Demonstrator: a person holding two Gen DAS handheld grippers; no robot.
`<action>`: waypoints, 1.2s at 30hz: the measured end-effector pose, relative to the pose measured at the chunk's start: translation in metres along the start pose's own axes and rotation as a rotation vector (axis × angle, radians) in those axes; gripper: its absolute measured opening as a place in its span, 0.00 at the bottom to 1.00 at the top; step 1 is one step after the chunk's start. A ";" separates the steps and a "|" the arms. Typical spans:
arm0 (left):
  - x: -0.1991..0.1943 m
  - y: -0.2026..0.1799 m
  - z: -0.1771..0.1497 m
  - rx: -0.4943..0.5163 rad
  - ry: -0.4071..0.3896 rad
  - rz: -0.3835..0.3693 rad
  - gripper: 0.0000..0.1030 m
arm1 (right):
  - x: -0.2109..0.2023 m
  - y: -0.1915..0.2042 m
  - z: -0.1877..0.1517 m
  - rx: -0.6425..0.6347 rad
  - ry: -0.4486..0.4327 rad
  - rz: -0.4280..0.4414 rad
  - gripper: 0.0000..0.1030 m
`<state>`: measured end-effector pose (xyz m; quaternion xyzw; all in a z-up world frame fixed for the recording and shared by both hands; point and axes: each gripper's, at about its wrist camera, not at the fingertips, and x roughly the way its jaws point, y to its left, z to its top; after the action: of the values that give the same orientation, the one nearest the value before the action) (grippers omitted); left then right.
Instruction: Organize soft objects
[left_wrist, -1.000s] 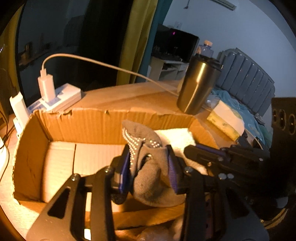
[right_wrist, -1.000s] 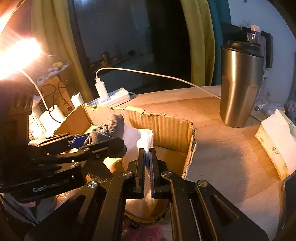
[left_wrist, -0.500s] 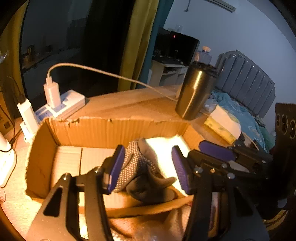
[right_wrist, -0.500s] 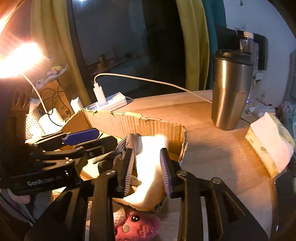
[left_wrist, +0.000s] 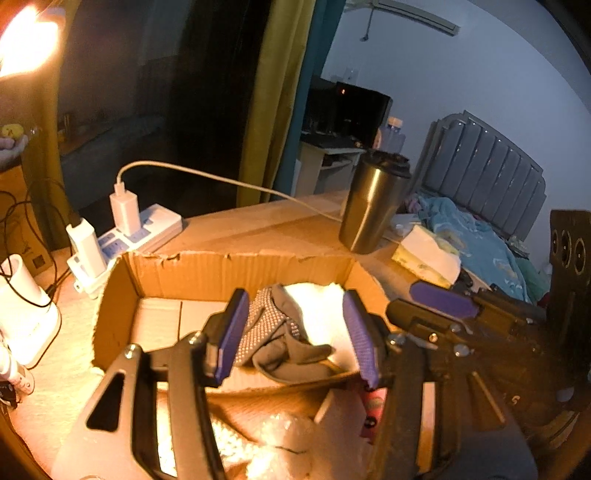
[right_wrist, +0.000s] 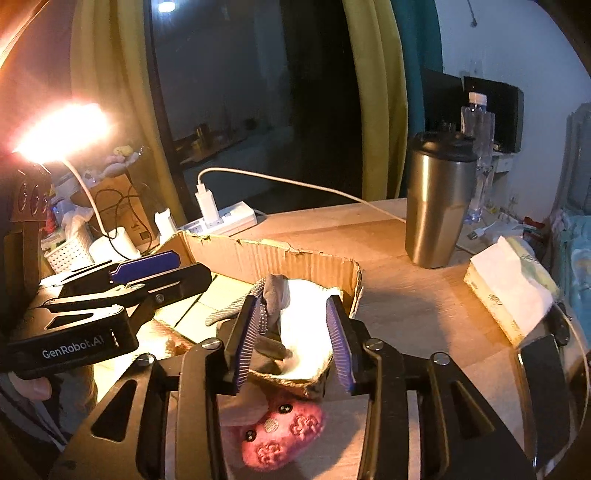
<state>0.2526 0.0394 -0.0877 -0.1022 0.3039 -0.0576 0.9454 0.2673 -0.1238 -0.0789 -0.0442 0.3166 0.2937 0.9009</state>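
A grey sock (left_wrist: 280, 339) with white dots lies in the open cardboard box (left_wrist: 221, 269), resting against a white fluffy cloth (left_wrist: 317, 317). My left gripper (left_wrist: 297, 334) hovers open above and in front of them, its purple pads clear of the sock. My right gripper (right_wrist: 293, 336) hangs beside it over the box's right corner. Its jaws are opening, with nothing pressed between them. The white cloth (right_wrist: 306, 328) and the sock (right_wrist: 273, 295) lie below its pads. A pink plush item (right_wrist: 280, 432) sits on the table in front of the box.
A steel tumbler (right_wrist: 436, 206) stands behind the box to the right, with a tissue pack (right_wrist: 509, 284) further right. A power strip (left_wrist: 140, 229) with chargers and a white cable lies at the back left. Crinkled plastic wrap (left_wrist: 273, 443) lies near the front edge.
The left gripper has let go of the grey sock and the right has let go of the white cloth. Both items now lie in the box. Both grippers have drawn back and upward.
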 end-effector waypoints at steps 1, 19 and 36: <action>-0.004 -0.001 0.000 0.002 -0.005 0.000 0.52 | -0.003 0.001 0.000 -0.002 -0.003 -0.001 0.41; -0.070 -0.002 -0.015 -0.005 -0.098 0.025 0.73 | -0.061 0.024 0.002 -0.034 -0.083 -0.024 0.46; -0.115 0.013 -0.043 -0.049 -0.143 0.067 0.73 | -0.077 0.043 -0.022 -0.060 -0.059 -0.017 0.46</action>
<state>0.1350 0.0647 -0.0600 -0.1188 0.2403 -0.0114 0.9633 0.1830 -0.1325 -0.0462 -0.0652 0.2805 0.2965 0.9106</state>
